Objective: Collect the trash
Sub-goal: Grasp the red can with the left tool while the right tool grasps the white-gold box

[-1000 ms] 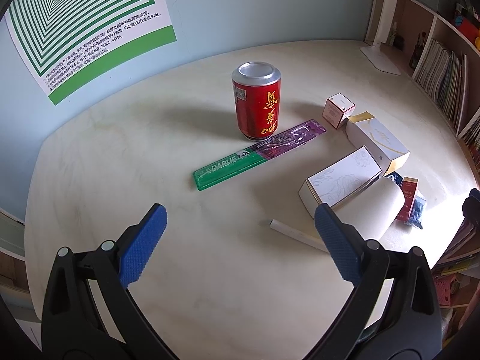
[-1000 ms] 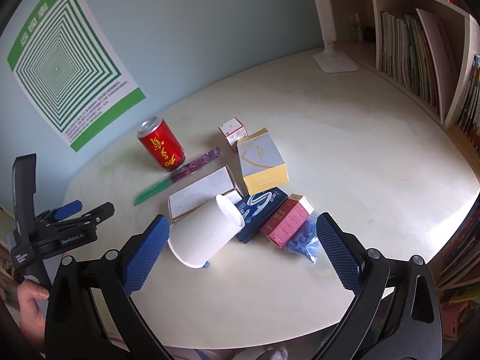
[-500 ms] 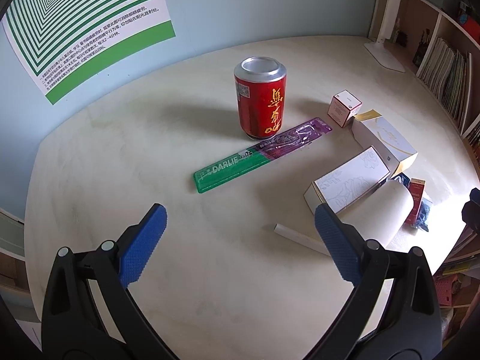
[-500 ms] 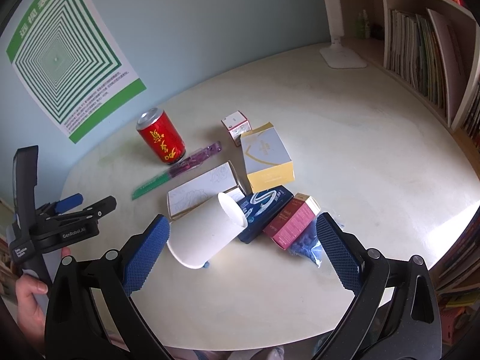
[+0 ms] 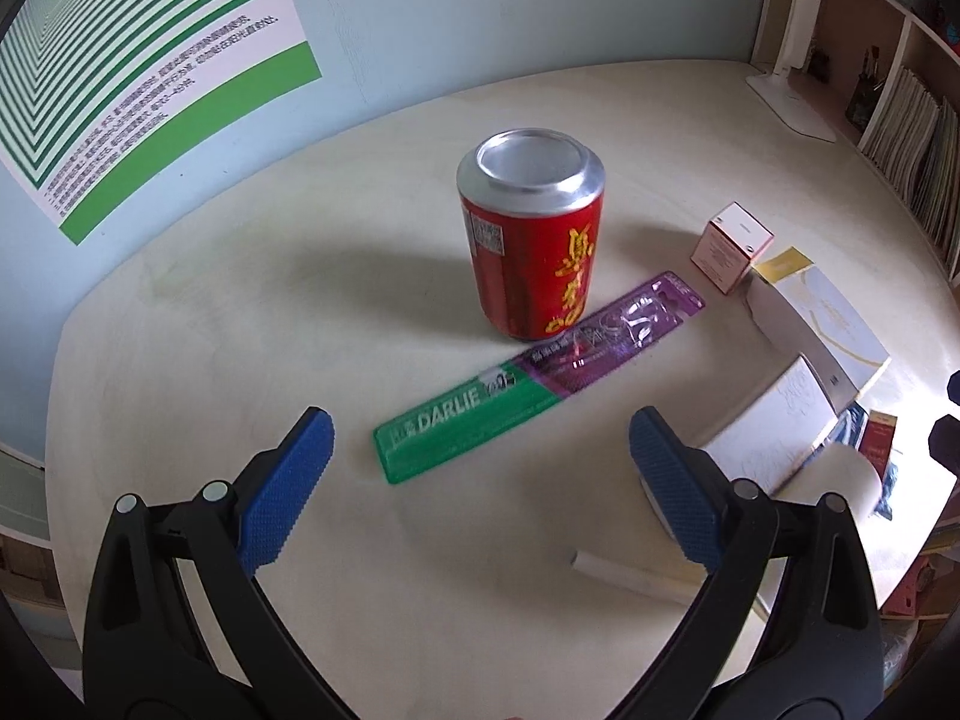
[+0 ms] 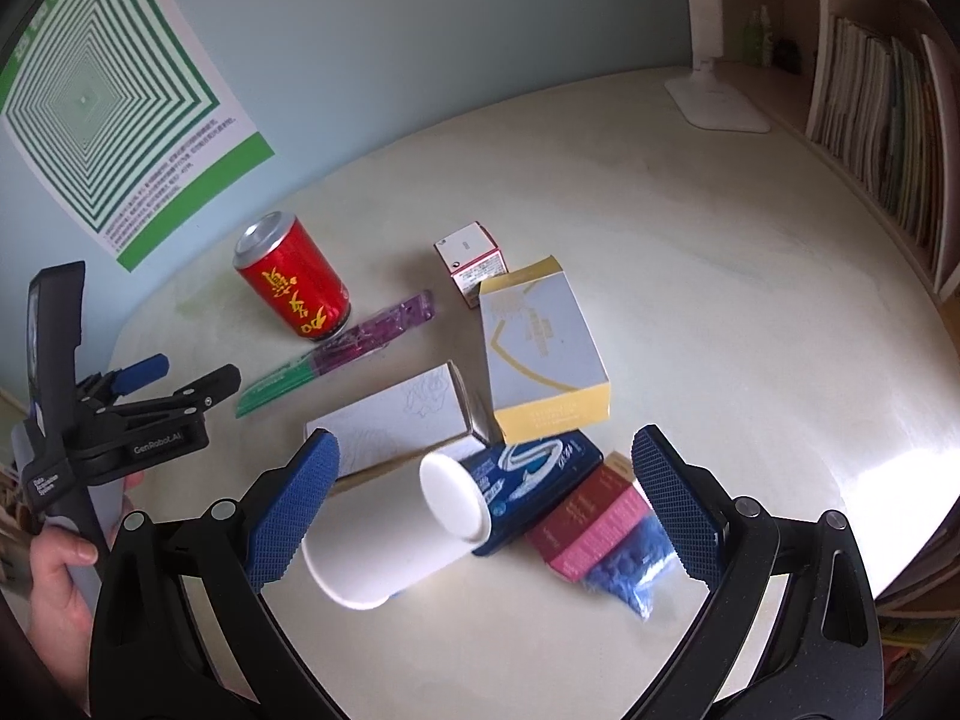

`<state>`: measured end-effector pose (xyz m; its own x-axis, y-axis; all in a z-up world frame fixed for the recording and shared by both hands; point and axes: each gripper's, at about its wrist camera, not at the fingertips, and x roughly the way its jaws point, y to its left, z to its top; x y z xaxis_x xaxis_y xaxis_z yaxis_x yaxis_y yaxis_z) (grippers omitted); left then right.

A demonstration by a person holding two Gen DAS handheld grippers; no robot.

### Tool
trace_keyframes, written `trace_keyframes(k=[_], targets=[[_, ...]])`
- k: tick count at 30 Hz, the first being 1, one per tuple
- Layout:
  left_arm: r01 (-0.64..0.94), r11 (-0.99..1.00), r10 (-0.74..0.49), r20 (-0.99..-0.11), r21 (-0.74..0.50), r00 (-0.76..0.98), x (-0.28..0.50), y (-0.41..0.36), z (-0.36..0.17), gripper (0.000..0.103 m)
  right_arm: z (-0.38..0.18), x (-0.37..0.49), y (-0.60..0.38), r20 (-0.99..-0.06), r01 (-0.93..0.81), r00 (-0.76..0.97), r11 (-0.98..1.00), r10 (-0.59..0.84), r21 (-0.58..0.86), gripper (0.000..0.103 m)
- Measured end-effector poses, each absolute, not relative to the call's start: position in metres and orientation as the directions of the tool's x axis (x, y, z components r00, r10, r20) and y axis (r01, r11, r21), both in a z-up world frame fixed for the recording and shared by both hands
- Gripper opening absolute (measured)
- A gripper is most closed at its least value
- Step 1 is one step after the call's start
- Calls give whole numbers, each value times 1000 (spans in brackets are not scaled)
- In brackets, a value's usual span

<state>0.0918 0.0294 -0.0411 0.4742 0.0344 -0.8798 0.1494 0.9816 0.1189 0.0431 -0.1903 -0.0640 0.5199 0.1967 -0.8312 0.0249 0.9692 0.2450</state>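
Note:
A red can (image 5: 533, 243) stands upright mid-table; it also shows in the right wrist view (image 6: 292, 285). A green and purple toothbrush pack (image 5: 534, 375) lies in front of it. My left gripper (image 5: 480, 480) is open and empty, just short of the pack. My right gripper (image 6: 483, 495) is open and empty above a white paper cup (image 6: 396, 531) lying on its side. Around the cup lie a white box (image 6: 399, 414), a gold and grey box (image 6: 540, 348), a blue pack (image 6: 531, 474), a red and pink box (image 6: 591, 525) and a blue bag (image 6: 630, 567).
A small pink and white box (image 6: 471, 255) sits behind the gold box. A white stick (image 5: 624, 576) lies near the left gripper's right finger. A white lamp base (image 6: 717, 102) stands at the back right by bookshelves (image 6: 870, 108). A green poster (image 5: 120, 78) hangs on the wall.
My left gripper has moved forward toward the toothbrush pack and the can, which look larger. My right gripper has moved closer over the paper cup.

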Motion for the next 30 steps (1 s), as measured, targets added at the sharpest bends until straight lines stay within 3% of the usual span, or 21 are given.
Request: trace_keyframes(k=[24,25,27,30], targets=[[199,960,78,-870,198,487,177,-4,-73,96,-127,133,-204,-917,101,362,971,168,218,95],[201,957,84,-866,207,493,179,-6,-74,96,-131,135,-204,-921,105,351,971,168,217,94],[207,955,83,-860,213,504,179,-9,-74,96,-137,137,-204,-930,109,328,971,165,211,72],[214,955,74,-862,207,502,180,-10,-75,87,-143,139,-204,-937,117,306,971,166,210,70]])
